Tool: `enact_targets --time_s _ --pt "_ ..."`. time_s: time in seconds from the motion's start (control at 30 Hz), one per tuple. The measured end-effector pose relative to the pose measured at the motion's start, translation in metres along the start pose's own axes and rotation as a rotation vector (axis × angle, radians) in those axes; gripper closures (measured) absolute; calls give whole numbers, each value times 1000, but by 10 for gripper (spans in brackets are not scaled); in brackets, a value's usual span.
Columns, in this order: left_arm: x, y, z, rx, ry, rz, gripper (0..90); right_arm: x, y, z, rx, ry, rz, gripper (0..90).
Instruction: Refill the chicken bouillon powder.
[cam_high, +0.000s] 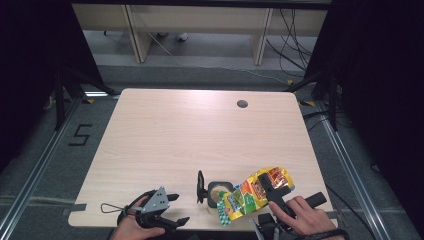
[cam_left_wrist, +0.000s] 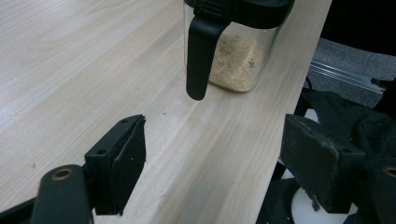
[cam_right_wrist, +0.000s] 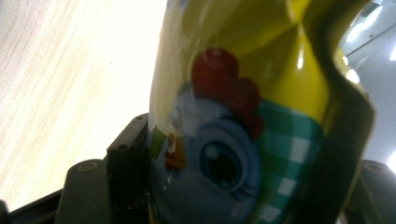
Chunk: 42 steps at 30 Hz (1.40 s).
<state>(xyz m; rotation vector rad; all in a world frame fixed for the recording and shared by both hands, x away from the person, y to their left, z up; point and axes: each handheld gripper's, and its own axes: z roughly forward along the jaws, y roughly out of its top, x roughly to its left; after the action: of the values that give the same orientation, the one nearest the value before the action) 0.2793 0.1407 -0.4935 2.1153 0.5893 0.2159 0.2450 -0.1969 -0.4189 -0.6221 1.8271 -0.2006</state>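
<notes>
The right gripper grips a yellow snack bag near the front edge of the bench, at its right end. The bag is tilted, with its lower end pointing down and left over a clear jar that has a black rim. In the right gripper view the bag sits between the 2 black fingers; its printed cartoon chicken face presses against the left finger, so the grip is clenched on the bag. The person's right hand holds this gripper from below.

The jar stands just left of the bag's low end, with its black lid swung up on the left side. In the left gripper view the jar holds a layer of pale brown grains, and a black handle hangs down its front wall.

The left gripper is at the front left of the bench, well apart from the jar. Its 2 fingers stand wide and released, with only bare wood between them. The person's left hand holds it at the bench edge.
</notes>
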Motion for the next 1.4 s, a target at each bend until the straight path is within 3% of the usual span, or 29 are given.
enact_targets --time_s 1.2,1.4 --pt "0 0 0 -9 -1 -1 222 0 -1 0 1 2 -4 316" --pt "0 0 0 -9 -1 0 222 0 -1 0 8 20 0 325"
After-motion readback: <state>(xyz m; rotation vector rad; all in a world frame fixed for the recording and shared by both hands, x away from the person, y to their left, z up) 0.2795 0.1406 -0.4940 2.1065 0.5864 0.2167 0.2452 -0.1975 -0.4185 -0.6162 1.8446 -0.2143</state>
